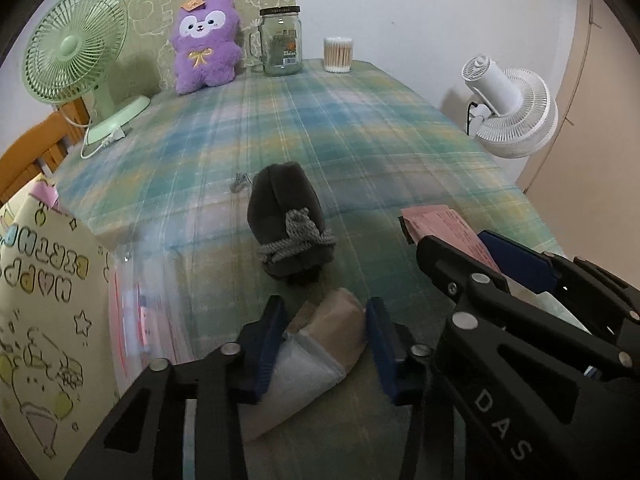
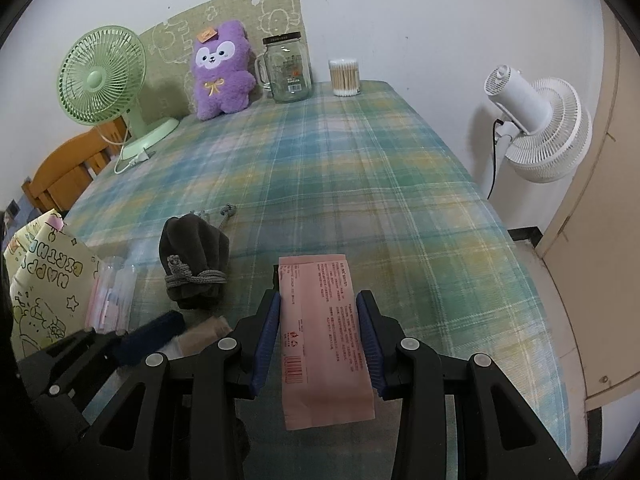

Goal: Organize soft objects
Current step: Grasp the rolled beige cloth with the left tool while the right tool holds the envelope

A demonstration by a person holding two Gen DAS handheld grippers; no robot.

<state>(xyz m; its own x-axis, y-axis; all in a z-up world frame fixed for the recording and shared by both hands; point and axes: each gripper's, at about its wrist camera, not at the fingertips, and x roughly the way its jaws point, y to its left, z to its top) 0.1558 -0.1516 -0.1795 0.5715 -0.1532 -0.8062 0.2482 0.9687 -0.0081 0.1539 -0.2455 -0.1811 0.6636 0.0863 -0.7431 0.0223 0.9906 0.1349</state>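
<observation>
My left gripper is shut on a soft beige and white packet, which lies low over the plaid tablecloth. Just beyond it sits a dark grey drawstring pouch, tied with grey cord. To its right my right gripper is shut on a flat pink packet with red print, held just above the cloth. The right wrist view shows the left gripper's blue pad and the beige packet at lower left. A purple plush bear leans against the back wall.
A clear zip bag with pink items and a yellow birthday gift bag lie at the left edge. At the back stand a green fan, a glass jar and cotton swabs. A white fan stands off the right edge.
</observation>
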